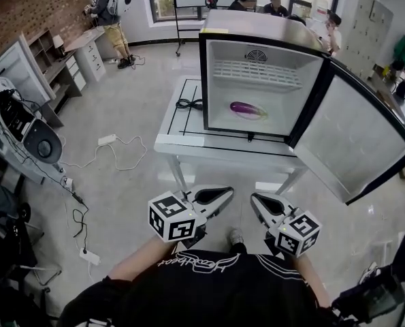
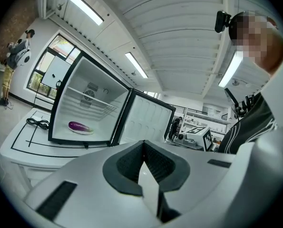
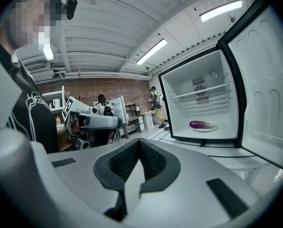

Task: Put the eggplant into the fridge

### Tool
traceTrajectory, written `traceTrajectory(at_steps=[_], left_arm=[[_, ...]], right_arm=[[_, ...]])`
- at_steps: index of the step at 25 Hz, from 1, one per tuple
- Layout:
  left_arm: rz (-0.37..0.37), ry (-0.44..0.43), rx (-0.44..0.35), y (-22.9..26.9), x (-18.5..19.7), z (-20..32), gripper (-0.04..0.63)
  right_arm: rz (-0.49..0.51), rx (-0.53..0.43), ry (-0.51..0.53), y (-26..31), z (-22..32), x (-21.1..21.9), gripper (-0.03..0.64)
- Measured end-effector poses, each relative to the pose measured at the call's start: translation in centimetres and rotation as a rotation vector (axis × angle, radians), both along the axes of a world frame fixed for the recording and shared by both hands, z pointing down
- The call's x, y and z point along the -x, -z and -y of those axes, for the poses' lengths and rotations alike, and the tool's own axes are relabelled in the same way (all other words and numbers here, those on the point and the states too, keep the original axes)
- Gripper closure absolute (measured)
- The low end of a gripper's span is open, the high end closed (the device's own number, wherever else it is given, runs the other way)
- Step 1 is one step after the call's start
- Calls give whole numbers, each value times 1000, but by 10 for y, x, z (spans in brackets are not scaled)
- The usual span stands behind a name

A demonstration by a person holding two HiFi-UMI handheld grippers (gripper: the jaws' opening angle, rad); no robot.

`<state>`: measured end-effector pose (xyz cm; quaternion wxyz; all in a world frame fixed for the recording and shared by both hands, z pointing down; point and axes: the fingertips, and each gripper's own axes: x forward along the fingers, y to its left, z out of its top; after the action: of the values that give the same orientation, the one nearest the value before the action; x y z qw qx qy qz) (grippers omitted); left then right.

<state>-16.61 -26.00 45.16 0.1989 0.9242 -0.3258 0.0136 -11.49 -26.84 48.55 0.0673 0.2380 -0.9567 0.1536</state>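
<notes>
Eggplant [image 1: 248, 110] lies inside the open fridge [image 1: 219, 101], beneath its wire shelf [image 1: 256, 73].

The eggplant [image 1: 248, 109] lies inside the fridge [image 1: 256, 26], which stands on the white table [image 1: 188, 142] with its door [image 1: 355, 138] wide open. Your left gripper [image 1: 228, 193] and right gripper [image 1: 254, 198] sit near your body, well apart from the table.

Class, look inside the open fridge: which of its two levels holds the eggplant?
The bottom level, the fridge floor: the eggplant lies there on its side. The wire shelf above it holds nothing.
</notes>
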Motion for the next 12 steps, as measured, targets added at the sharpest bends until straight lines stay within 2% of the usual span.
traceTrajectory(at_steps=[12], left_arm=[[10,-4,-19,5,17,-30,588]], right_arm=[[-19,-3,1,3,-32,17,611]])
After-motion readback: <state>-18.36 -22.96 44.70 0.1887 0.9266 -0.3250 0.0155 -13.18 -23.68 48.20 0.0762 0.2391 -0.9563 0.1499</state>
